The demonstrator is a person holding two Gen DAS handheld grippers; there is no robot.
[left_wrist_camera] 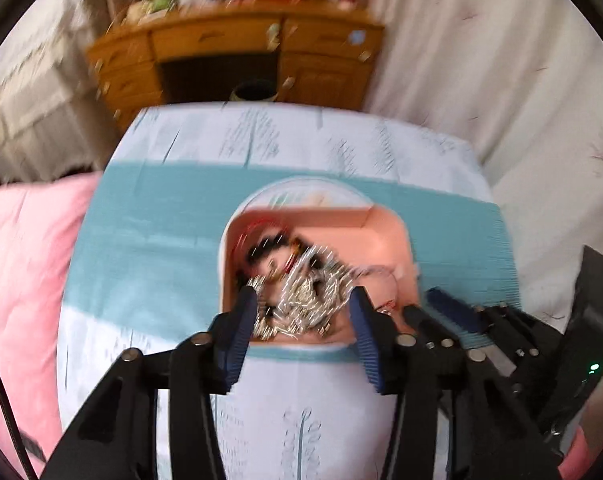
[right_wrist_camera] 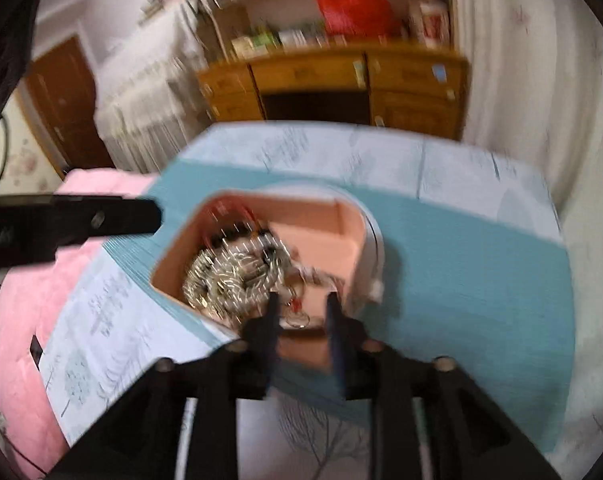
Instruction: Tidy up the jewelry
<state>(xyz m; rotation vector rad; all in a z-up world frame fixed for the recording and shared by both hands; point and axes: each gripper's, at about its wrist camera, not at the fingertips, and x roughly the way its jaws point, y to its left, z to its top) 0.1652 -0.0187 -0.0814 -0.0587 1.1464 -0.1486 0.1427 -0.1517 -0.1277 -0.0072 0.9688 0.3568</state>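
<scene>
Behind blurry pink box (left_wrist_camera: 385, 236), wooden desk (left_wrist_camera: 237, 60) stands.

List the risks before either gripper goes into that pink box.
1. The silver chains lie in one tangled heap, so a pinch may lift several pieces together.
2. Left gripper and right gripper, both open, crowd the same pink box; they could collide.
3. Both views are blurred, so aim is uncertain.

A home bedroom, pink quilt (left_wrist_camera: 25, 264) lying beside the table, wooden dresser (right_wrist_camera: 333, 80) standing behind, white curtains (left_wrist_camera: 481, 60) hanging alongside.
</scene>
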